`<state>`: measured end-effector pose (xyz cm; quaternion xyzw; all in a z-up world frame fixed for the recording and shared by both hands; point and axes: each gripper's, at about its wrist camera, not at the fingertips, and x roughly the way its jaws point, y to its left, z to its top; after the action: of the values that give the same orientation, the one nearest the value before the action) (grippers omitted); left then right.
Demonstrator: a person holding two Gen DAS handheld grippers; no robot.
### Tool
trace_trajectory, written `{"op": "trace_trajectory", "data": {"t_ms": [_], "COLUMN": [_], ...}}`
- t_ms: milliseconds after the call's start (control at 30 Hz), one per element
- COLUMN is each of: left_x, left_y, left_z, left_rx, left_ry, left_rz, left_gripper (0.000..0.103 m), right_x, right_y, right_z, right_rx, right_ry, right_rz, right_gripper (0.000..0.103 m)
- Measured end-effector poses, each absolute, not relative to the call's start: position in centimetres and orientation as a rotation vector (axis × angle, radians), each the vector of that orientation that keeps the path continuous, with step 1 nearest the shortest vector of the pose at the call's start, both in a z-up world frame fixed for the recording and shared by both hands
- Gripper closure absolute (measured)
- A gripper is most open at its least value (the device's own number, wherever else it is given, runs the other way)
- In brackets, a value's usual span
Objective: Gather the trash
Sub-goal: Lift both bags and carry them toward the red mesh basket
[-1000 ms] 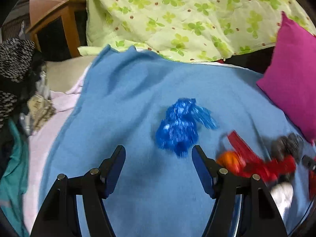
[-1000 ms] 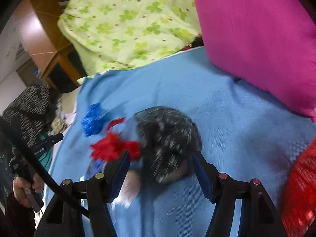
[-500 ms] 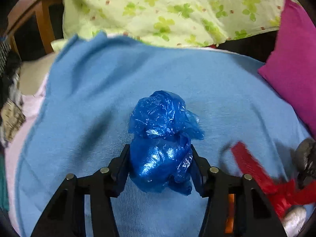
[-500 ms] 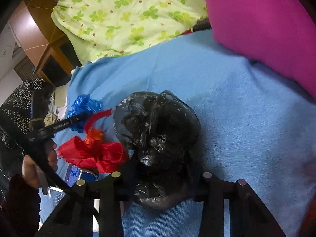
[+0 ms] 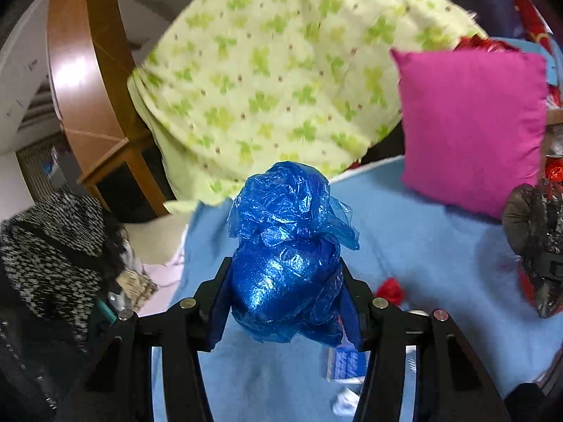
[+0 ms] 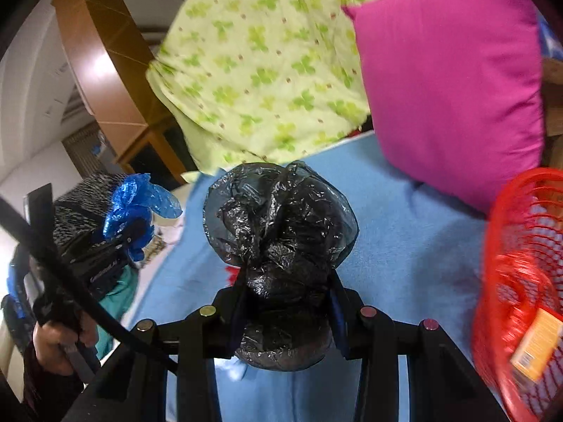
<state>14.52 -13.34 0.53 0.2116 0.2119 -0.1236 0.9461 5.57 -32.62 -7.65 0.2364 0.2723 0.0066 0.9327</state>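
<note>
My left gripper [image 5: 285, 299] is shut on a crumpled blue plastic bag [image 5: 286, 246] and holds it above the blue blanket [image 5: 422, 246]. My right gripper [image 6: 286, 313] is shut on a crumpled black plastic bag [image 6: 281, 232], also lifted off the blanket. The blue bag in the left gripper shows at the left of the right wrist view [image 6: 132, 207]; the black bag shows at the right edge of the left wrist view [image 5: 535, 239]. A red mesh basket [image 6: 520, 281] with an orange box in it stands at the right.
A red wrapper [image 5: 388, 288], a blue-and-white packet [image 5: 343, 362] and a white scrap [image 5: 346, 401] lie on the blanket under the left gripper. A magenta pillow [image 6: 447, 77] and a green clover-print quilt [image 6: 260, 63] lie behind. A wooden headboard [image 5: 81, 81] and dark clothes [image 5: 52, 242] are at left.
Both grippers have closed on their bags and lifted them off the blanket. The views have tilted up towards the quilt and pillow, and the red basket has come into the right wrist view.
</note>
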Motion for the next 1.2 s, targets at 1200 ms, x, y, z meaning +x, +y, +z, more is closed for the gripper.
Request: {"op": "trace_trajectory", "data": {"t_ms": [1200], "left_x": [0.3], "left_y": [-23.0], "left_z": [5.1], "left_rx": [0.486], "left_ry": [0.309], "left_rz": [-0.411], "left_gripper": [0.048], "right_x": [-11.0], "right_y": [-38.9], "right_z": [-2.7], "right_rx": [0.527], "right_ry": [0.39], "right_rz": [-0.08], "right_gripper": [0.061]}}
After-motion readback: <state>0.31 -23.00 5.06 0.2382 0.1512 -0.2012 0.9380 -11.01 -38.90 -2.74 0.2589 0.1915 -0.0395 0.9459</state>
